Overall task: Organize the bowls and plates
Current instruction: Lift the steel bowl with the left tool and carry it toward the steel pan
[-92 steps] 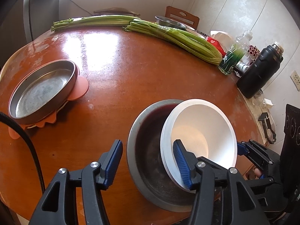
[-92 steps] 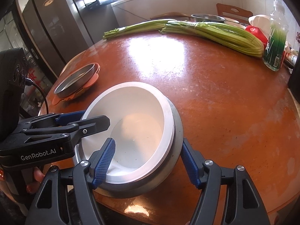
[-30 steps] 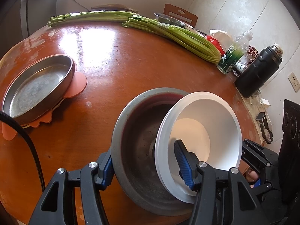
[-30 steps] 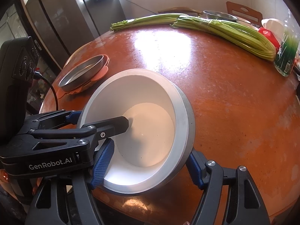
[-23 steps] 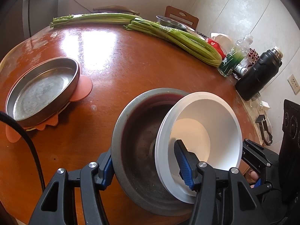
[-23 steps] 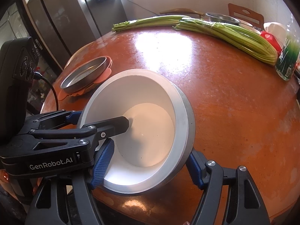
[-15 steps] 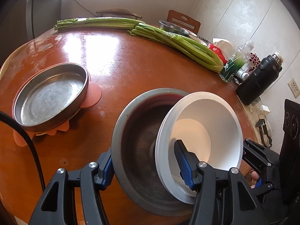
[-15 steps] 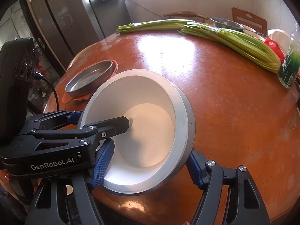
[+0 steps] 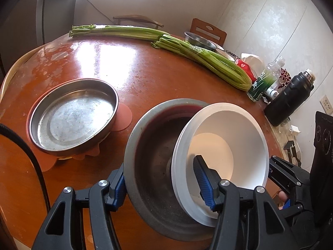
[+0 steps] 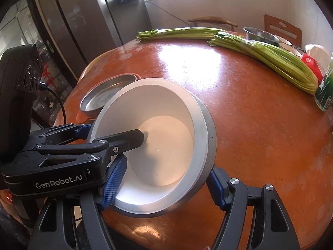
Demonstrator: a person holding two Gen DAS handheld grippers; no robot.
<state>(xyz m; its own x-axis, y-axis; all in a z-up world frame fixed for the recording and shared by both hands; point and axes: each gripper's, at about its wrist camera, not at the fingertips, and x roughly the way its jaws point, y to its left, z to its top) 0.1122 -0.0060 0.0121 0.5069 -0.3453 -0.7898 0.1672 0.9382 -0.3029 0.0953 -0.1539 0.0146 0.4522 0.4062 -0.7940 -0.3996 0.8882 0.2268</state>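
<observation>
The left gripper pinched the near wall of a grey, matte metal bowl, one ribbed blue pad outside the rim, the other reaching inside a smooth white bowl that nested, tilted, in the metal one. The right gripper clamped the same pair from the right: one blue pad inside the white bowl, one under the grey rim. Both bowls hung tilted above the glossy, round reddish-brown tabletop. To the left sat a shallow round steel pan on a salmon-coloured mat. Long green celery bunches lay along the far edge.
</observation>
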